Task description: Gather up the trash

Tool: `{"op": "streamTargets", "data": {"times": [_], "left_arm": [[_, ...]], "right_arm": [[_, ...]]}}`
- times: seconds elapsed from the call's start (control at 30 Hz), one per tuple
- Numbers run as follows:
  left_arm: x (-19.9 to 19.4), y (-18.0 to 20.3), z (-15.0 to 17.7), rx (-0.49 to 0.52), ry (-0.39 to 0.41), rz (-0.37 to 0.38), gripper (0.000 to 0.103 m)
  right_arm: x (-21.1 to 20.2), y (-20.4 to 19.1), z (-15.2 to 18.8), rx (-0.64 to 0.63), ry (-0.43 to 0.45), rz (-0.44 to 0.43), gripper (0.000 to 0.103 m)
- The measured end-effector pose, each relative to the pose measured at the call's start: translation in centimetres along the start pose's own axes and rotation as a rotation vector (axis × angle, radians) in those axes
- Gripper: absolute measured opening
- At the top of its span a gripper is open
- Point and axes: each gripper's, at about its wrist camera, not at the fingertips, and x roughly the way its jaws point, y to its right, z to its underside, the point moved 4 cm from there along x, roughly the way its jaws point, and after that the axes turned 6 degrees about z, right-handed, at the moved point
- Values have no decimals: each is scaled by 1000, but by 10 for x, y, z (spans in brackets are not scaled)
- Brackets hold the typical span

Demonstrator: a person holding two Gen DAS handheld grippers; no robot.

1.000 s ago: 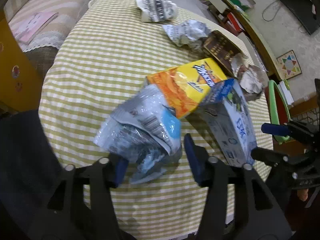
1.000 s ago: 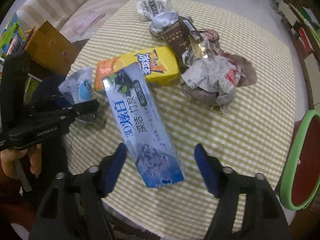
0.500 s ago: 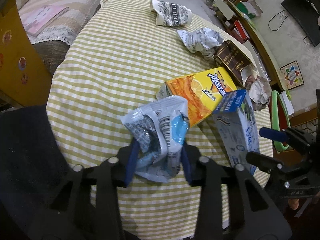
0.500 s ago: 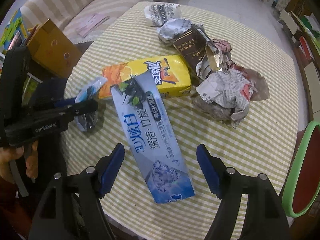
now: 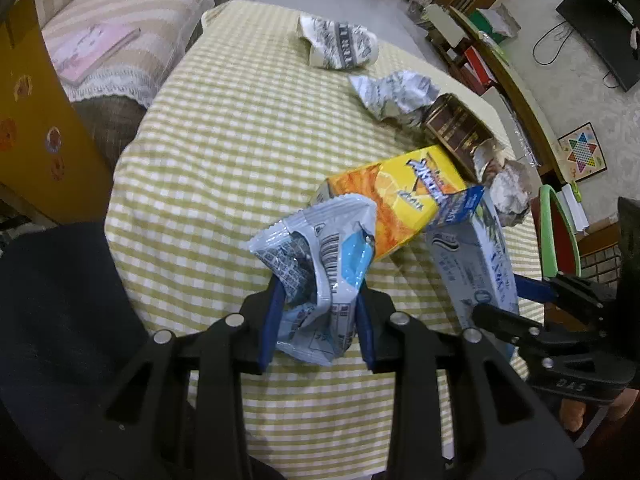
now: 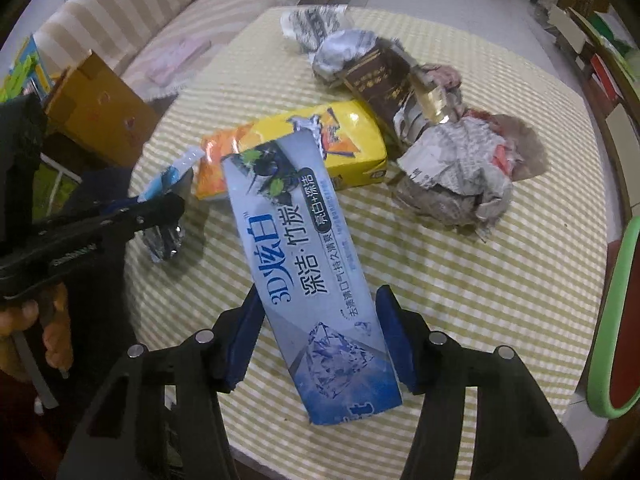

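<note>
My left gripper (image 5: 318, 308) is shut on a crumpled silver-and-blue wrapper (image 5: 320, 256), held just above the checked tablecloth (image 5: 224, 152). My right gripper (image 6: 320, 320) is shut on a long blue toothpaste box (image 6: 304, 264), its far end tilted up over a yellow-orange carton (image 6: 320, 140). The box (image 5: 476, 260) and the carton (image 5: 404, 196) also show in the left wrist view. More trash lies beyond: a brown box (image 6: 380, 80), crumpled newspaper (image 6: 460, 168), a silver wrapper ball (image 5: 396, 92) and a patterned wrapper (image 5: 340, 46).
A green-rimmed chair (image 6: 616, 320) stands at the table's right edge. A yellow cardboard box (image 6: 96, 100) and a striped sofa (image 5: 120, 12) stand to the left. Shelves with books line the far right wall (image 5: 480, 52).
My left gripper closed on the silver-and-blue wrapper and lifted it. My right gripper closed on the toothpaste box and raised its far end.
</note>
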Motion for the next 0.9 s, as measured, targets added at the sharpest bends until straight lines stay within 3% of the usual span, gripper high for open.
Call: {"op": "streamTargets", "data": {"times": [0.53,0.63,0.8,0.9], "left_arm": [[-17,53,-24,144,72,49,31],[-20,65,-25,171,81,58,31],[-19,79,-28,196,85,70,31],[-22,83,-28,201,91,77,31]], "right_arm": [[-72,41,3,298,219,-22,50],[-82,50,5,328,237,-28,17],[-81,61,9,341,222,-19,18],[-81,66,15,358,219,-14,23]]}}
